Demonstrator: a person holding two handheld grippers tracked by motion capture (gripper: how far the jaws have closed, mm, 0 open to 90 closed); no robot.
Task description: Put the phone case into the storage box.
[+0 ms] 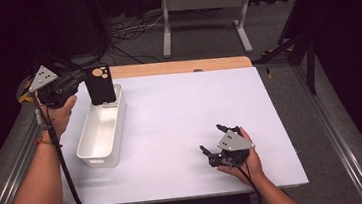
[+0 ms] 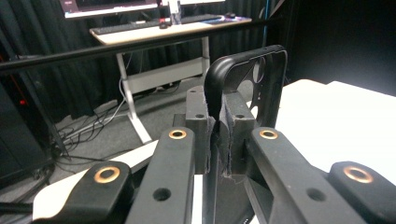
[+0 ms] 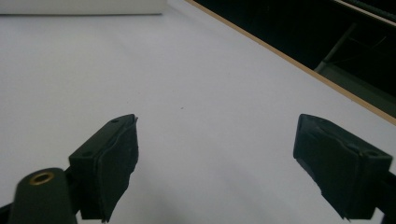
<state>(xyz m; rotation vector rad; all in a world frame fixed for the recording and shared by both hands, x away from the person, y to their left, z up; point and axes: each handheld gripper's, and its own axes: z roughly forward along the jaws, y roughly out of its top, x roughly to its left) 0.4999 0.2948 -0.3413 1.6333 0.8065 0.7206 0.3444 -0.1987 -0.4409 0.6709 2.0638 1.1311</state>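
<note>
A black phone case (image 1: 100, 85) with round camera cutouts hangs upright over the far end of a white rectangular bin (image 1: 89, 147) at the table's left. My left gripper (image 1: 83, 84) is shut on the case's edge; in the left gripper view the pads (image 2: 201, 126) pinch the case rim (image 2: 254, 70) between them. The bin's inside looks bare. My right gripper (image 1: 214, 139) rests low on the white table near the front right, open, with nothing between its fingers (image 3: 116, 158), pointing left across the bare tabletop (image 3: 196, 84).
The white tabletop (image 1: 190, 116) has a wooden strip along its far edge (image 1: 185, 66). Beyond it stand a white desk frame (image 1: 205, 14) and floor cables (image 1: 127, 34). Metal rails run along both sides of the table.
</note>
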